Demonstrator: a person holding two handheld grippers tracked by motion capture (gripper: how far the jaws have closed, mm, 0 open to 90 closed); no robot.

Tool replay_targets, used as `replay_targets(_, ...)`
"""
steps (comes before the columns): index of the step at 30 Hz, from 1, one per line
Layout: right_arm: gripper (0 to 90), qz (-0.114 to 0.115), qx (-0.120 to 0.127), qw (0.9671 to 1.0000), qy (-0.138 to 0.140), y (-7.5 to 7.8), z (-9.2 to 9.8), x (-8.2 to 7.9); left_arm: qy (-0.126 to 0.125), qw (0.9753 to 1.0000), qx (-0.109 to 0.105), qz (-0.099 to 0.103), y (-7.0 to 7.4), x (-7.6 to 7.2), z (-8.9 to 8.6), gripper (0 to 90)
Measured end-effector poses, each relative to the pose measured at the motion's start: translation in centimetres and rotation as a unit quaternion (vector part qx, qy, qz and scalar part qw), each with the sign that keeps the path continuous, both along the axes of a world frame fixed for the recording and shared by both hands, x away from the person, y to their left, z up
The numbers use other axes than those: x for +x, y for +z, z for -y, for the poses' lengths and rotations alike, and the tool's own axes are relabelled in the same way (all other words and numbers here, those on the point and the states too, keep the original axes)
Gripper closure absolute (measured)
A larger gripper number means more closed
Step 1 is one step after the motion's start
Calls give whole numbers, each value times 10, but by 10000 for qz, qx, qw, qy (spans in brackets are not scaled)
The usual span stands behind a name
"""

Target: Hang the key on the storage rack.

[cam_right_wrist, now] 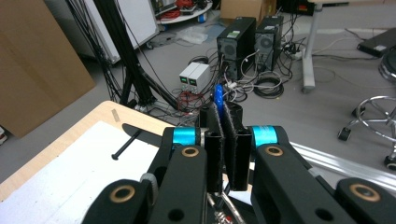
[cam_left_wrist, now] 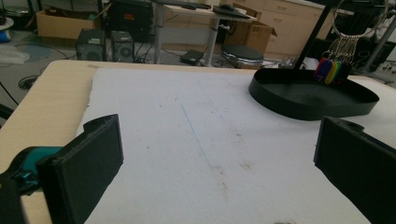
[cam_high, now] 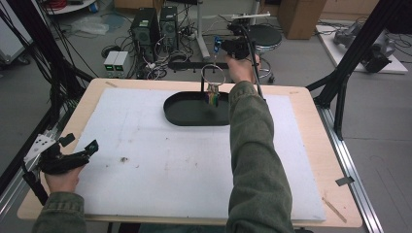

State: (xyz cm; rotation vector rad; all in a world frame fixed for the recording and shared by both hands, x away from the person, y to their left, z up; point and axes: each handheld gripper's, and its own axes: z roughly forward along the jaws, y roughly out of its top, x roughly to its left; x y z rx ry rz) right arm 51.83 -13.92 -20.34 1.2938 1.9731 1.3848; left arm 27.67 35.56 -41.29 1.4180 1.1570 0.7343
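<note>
My right gripper (cam_high: pixel 224 46) is raised beyond the table's far edge. In the right gripper view its jaws (cam_right_wrist: pixel 224 116) are shut on a small blue tag (cam_right_wrist: pixel 217 99), which sticks up from between them and shows as a blue tag (cam_high: pixel 217 43) from above. A metal key ring (cam_high: pixel 213 75) hangs on a black stand (cam_high: pixel 194 64) over an oval black tray (cam_high: pixel 184 109), with several coloured tags (cam_high: pixel 213 98) dangling from it. My left gripper (cam_high: pixel 80 145) rests open at the table's front left, far from the tray (cam_left_wrist: pixel 308 95) and the tags (cam_left_wrist: pixel 329 70).
A white foam mat (cam_high: pixel 170 155) covers most of the wooden table (cam_high: pixel 311 145). The stand's black arm (cam_right_wrist: pixel 125 145) lies below my right gripper. Computer towers (cam_high: pixel 155 26), cables and a stool (cam_high: pixel 265 36) crowd the floor beyond the far edge.
</note>
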Motion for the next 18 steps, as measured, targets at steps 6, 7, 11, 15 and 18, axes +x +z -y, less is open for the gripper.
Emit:
replay_targets(6,877,-117,94,9999,18,-10,0,8,-3,10000,21,0,0,0,1,18)
replay_targets(7,877,-132,98,9999,14,-11,-1,9,0,10000,23,0,0,1,1,18)
replay_targets(11,877,-177,156,9997,68,-15,0,12,9,10000,36,6,0,0,1,18)
replay_targets(15,873,-227,203,9995,90,-15,1,10,4,10000,37,3,0,1,1,18)
replay_targets(18,850,-274,262,9992,105,-15,3,10,-11,10000,49,-3,0,1,1,18)
